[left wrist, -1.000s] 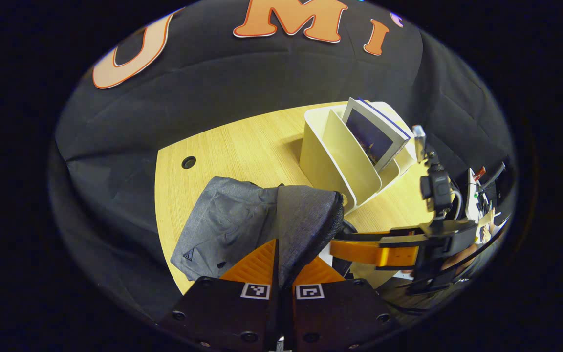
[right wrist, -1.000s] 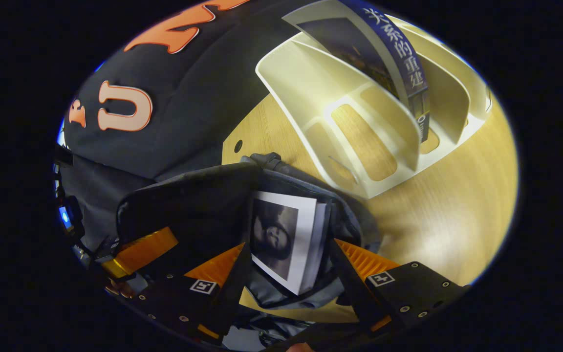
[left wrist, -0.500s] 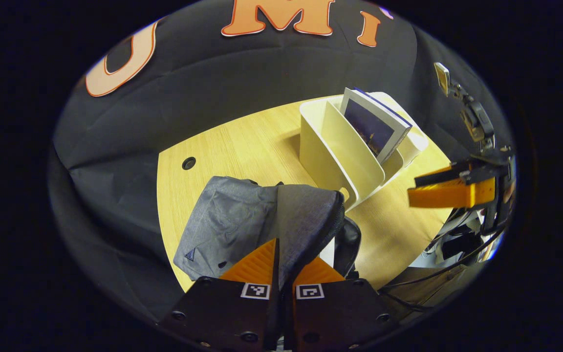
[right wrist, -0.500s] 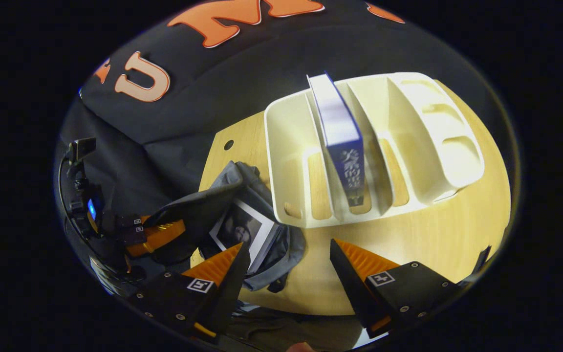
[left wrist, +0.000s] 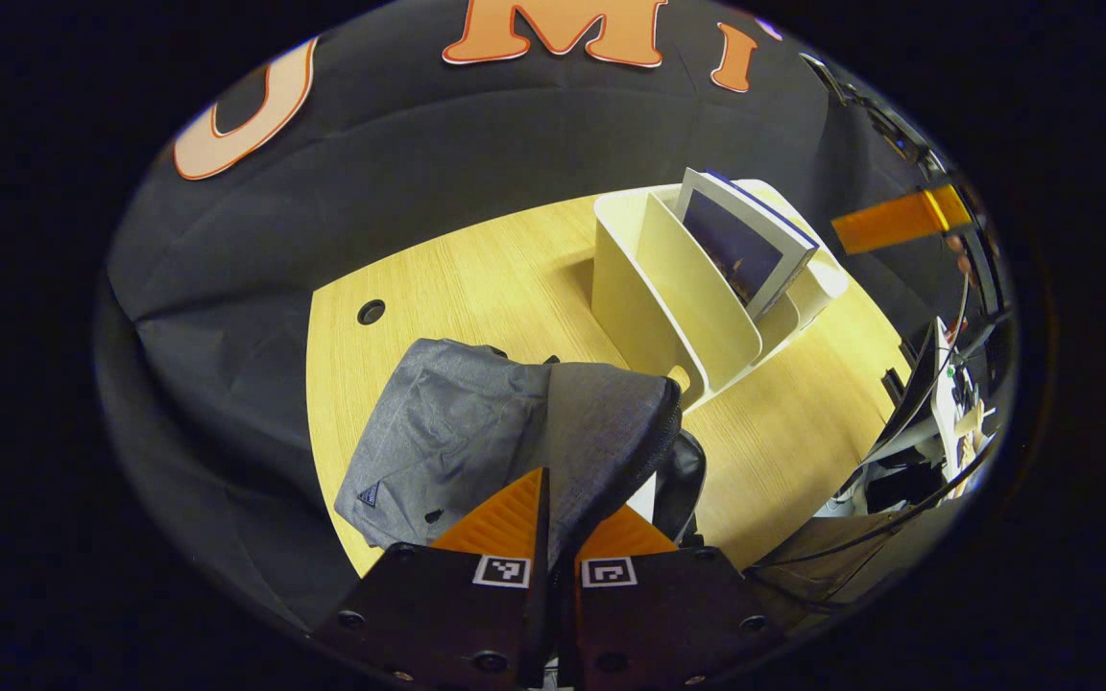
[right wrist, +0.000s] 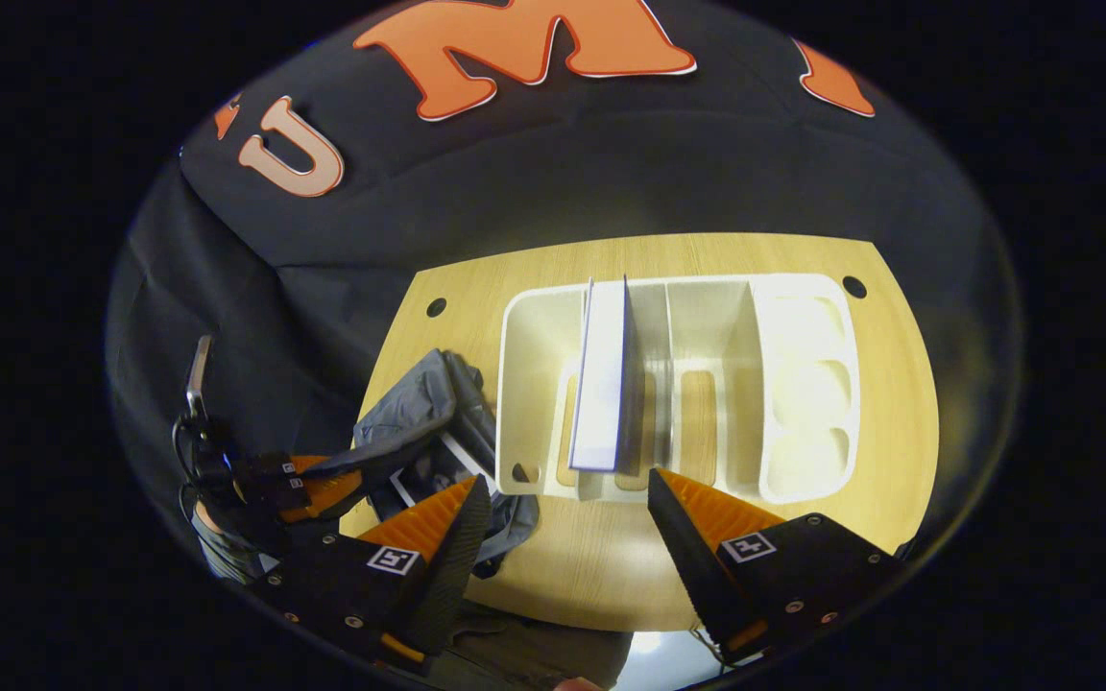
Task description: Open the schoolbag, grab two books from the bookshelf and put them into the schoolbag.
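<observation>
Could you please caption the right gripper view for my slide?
Open hand-held gripper faces the book in the bookshelf.

My bag (left wrist: 476,422) is heathered grey, the rack (right wrist: 803,384) cream, its book (left wrist: 740,251) dark blue with white edges, the table (left wrist: 476,278) pale wood grain.

Left gripper (left wrist: 553,523) low, its fingers pinched together on a grey fabric flap (left wrist: 601,432). Right gripper (right wrist: 567,523) raised high, fingers spread wide apart, nothing between them.
</observation>
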A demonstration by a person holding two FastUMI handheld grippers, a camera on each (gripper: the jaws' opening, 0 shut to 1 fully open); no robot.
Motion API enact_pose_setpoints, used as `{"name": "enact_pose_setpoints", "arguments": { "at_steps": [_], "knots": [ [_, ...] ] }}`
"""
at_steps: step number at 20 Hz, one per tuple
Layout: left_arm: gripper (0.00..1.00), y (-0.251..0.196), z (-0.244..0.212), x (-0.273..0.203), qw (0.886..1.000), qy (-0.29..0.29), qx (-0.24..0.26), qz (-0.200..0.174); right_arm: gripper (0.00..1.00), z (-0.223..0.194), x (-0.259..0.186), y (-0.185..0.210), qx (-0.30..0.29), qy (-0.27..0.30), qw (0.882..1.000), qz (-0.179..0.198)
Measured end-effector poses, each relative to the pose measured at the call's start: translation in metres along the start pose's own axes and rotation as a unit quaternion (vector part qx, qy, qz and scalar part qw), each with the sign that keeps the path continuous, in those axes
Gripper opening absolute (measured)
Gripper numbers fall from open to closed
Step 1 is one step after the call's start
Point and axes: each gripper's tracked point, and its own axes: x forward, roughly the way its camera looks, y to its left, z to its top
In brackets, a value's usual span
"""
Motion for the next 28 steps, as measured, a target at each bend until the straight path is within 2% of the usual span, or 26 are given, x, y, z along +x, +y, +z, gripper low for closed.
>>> {"name": "enact_pose_setpoints", "arguments": {
  "at_steps": [2, 6, 9, 14, 16, 19, 20, 21, 23, 24, 27, 28],
  "knots": [
    [0.07, 0.001, -0.001, -0.001, 1.000, 0.001, 0.002, 0.003, 0.98, 0.021, 0.004, -0.007, -0.014, -0.002, 1.000, -0.012],
    [0.05, 0.001, 0.001, -0.002, 1.000, 0.003, 0.002, 0.010, 0.98, 0.041, 0.029, -0.017, -0.020, 0.020, 0.999, -0.029],
    [0.05, 0.001, 0.000, -0.003, 1.000, 0.006, -0.002, 0.016, 0.96, 0.042, 0.052, -0.015, -0.005, 0.047, 0.999, -0.024],
    [0.05, 0.001, 0.001, -0.003, 1.000, 0.008, -0.005, 0.021, 0.95, 0.039, 0.090, -0.020, -0.005, 0.076, 0.996, -0.043],
    [0.05, 0.000, 0.001, -0.004, 1.000, 0.009, -0.008, 0.023, 0.89, 0.038, 0.099, -0.022, -0.007, 0.082, 0.995, -0.054],
    [0.05, 0.000, 0.000, -0.005, 1.000, 0.009, -0.010, 0.025, 0.85, 0.035, 0.109, -0.026, -0.007, 0.087, 0.994, -0.069],
    [0.05, 0.000, 0.000, -0.005, 1.000, 0.009, -0.009, 0.025, 0.83, 0.035, 0.110, -0.028, -0.005, 0.089, 0.993, -0.075],
    [0.05, 0.000, 0.001, -0.006, 1.000, 0.008, -0.008, 0.026, 0.75, 0.034, 0.112, -0.028, -0.002, 0.090, 0.993, -0.078],
    [0.05, 0.000, 0.001, -0.007, 1.000, 0.006, -0.007, 0.027, 0.64, 0.031, 0.111, -0.026, 0.006, 0.096, 0.993, -0.074],
    [0.05, 0.000, 0.001, -0.008, 1.000, 0.006, -0.006, 0.026, 0.61, 0.033, 0.109, -0.026, 0.007, 0.093, 0.993, -0.076],
    [0.05, 0.001, -0.001, -0.009, 1.000, 0.002, -0.006, 0.026, 0.43, 0.033, 0.105, -0.036, 0.006, 0.085, 0.991, -0.099],
    [0.05, 0.001, -0.001, -0.010, 1.000, 0.001, -0.006, 0.026, 0.40, 0.033, 0.103, -0.040, 0.006, 0.085, 0.991, -0.106]
  ]
}}
